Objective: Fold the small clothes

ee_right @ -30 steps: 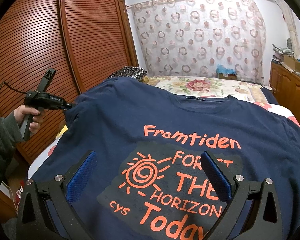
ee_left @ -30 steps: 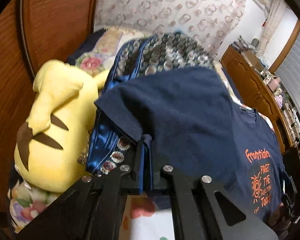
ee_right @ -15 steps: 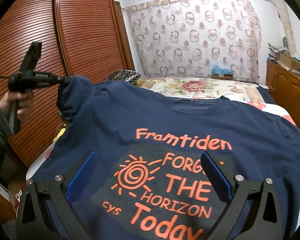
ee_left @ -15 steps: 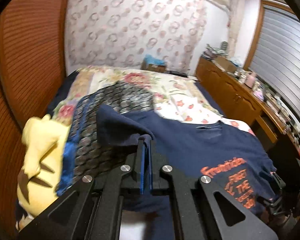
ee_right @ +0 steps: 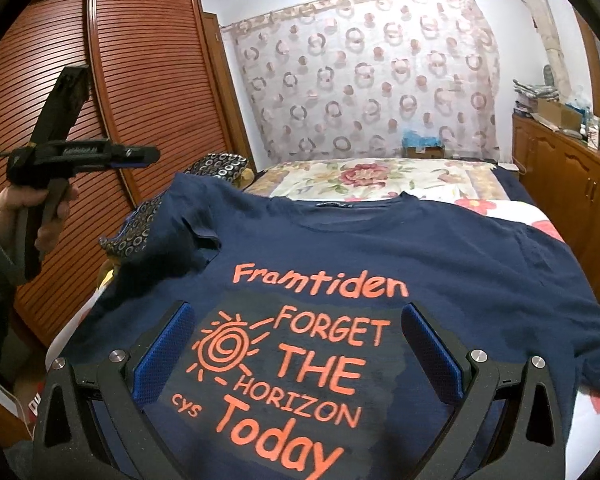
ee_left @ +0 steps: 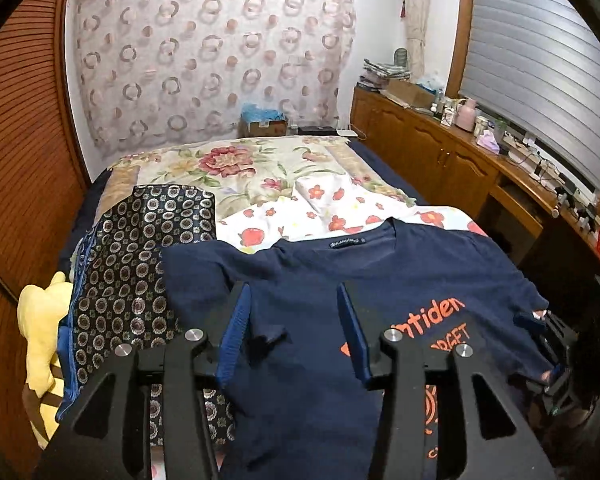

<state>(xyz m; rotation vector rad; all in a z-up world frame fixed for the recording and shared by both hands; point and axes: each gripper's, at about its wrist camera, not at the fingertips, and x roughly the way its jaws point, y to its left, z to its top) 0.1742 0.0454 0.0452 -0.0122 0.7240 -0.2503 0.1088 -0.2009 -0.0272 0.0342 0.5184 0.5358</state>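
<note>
A navy T-shirt [ee_right: 340, 248] with orange print lies face up on the bed; it also shows in the left wrist view [ee_left: 320, 280]. Its left sleeve [ee_right: 196, 220] is folded in over the chest. My left gripper [ee_left: 294, 328] is open and empty above that sleeve; in the right wrist view it [ee_right: 140, 154] hangs in the air left of the shirt. My right gripper [ee_right: 296, 344] is open and empty over the printed text.
A dark patterned pillow [ee_left: 140, 264] and a yellow plush toy [ee_left: 40, 332] lie left of the shirt. A floral quilt [ee_left: 236, 168] covers the far bed. A wooden wardrobe [ee_right: 120, 92] stands left, a wooden sideboard [ee_left: 480, 160] right.
My left gripper carried the sleeve up and inward over the shirt, then opened and let it go. The sleeve now lies folded on the chest. The right gripper stayed open.
</note>
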